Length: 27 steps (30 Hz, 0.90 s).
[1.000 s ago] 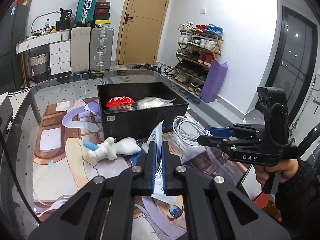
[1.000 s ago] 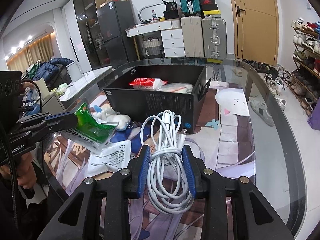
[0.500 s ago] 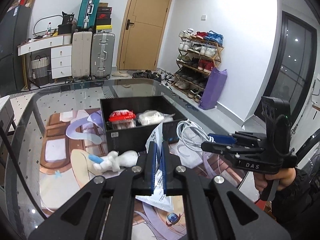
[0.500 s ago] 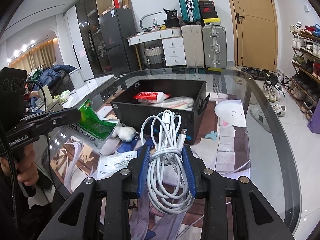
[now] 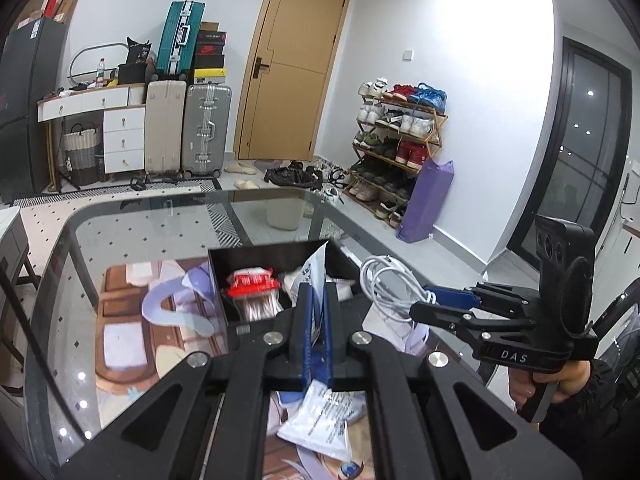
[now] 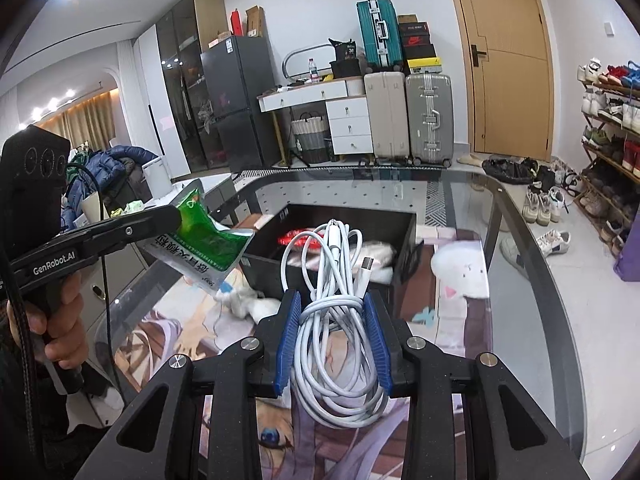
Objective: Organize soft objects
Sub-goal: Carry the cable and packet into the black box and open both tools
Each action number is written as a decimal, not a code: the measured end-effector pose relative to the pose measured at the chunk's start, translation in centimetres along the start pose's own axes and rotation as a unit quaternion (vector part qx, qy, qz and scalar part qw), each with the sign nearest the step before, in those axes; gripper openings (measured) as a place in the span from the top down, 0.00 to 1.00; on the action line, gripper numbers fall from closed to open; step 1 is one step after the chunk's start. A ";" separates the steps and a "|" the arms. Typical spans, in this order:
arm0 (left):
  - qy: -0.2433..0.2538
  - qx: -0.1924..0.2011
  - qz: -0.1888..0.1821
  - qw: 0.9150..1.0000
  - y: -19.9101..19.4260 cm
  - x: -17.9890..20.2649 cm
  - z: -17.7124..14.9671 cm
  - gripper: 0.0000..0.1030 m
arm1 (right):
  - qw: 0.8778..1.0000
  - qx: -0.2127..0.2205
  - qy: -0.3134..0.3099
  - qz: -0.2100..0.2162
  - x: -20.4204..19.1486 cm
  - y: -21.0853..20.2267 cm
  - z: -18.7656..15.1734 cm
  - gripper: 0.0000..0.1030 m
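My left gripper [image 5: 316,304] is shut on a green and white snack pouch [image 5: 314,276], held in the air just short of the open black box [image 5: 256,256]; the pouch also shows in the right wrist view [image 6: 200,240]. My right gripper [image 6: 332,312] is shut on a coiled white cable [image 6: 336,320], held above the table in front of the box [image 6: 404,248]. The cable and right gripper show in the left wrist view [image 5: 384,284]. The box holds a red-topped packet [image 5: 252,284] and white bags [image 6: 376,256].
A white plush toy [image 6: 248,304] and a white flat packet [image 5: 320,416] lie on the printed mat [image 5: 120,340] on the glass table [image 6: 520,280]. Suitcases, drawers, a door and a shoe rack stand beyond the table.
Both grippers have risen with their loads and moved toward the box. The pouch now hangs near the box's front wall, the cable is higher above the mat.
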<state>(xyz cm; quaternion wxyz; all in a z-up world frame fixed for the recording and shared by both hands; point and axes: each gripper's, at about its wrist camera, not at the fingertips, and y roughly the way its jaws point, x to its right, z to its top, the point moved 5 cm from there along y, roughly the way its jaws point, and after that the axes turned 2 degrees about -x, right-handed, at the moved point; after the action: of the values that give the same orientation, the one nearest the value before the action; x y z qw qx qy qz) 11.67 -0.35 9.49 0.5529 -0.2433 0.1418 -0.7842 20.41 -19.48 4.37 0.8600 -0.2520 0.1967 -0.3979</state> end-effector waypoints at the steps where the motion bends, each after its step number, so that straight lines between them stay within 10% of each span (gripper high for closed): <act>1: 0.001 0.003 -0.001 1.000 0.0 -0.1 0.4 0.98 | 1.000 0.002 -0.002 -0.001 0.0 0.0 0.2 0.68; 27: 0.023 -0.022 0.036 0.999 7.7 -3.3 2.1 0.98 | 0.999 -0.014 -0.030 0.006 1.4 8.0 6.5 0.68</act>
<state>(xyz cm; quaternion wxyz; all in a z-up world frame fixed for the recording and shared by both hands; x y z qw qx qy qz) 19.82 0.19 6.76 0.5720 -0.2318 0.1809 -0.7658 29.47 -14.33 4.65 0.8643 -0.2746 0.1781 -0.3820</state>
